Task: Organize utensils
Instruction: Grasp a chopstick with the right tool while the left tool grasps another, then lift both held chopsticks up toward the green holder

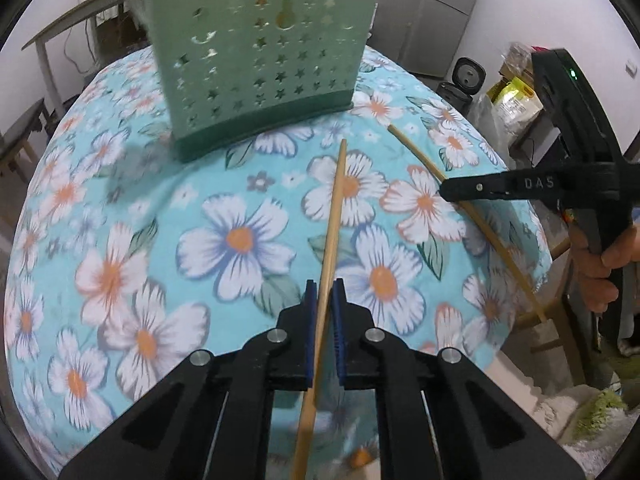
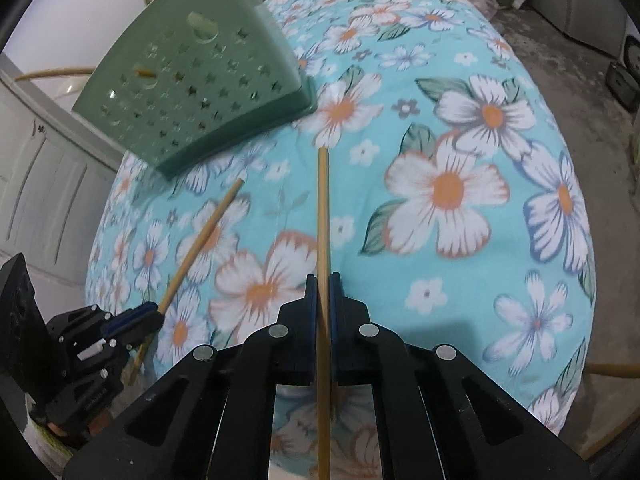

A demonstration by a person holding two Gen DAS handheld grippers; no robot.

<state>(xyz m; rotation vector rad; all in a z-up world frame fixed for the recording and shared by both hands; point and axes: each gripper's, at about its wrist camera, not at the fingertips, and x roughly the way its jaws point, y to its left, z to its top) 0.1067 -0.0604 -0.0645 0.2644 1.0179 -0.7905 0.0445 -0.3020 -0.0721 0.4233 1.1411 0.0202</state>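
A: Where are the chopsticks sitting right now?

B: Each one is being held in a gripper. The left chopstick (image 1: pixel 334 216) is running between the blue pads of the left gripper (image 1: pixel 324 300), jaws nearly closed on it, tip pointing toward the green holder (image 1: pixel 260 56). The right chopstick (image 2: pixel 323 220) is being pinched the same way by the right gripper (image 2: pixel 323 292).

A: And the holder?

B: It is standing on the floral tablecloth (image 1: pixel 224 240), a little beyond both tips, with at least one stick visible through its star holes in the right view.

A: So which step is this?

B: I judge both sticks are being carried over for dropping in. Next, each needs tipping upright above the open top, then releasing. The risk is a long stick catching the holder's rim.
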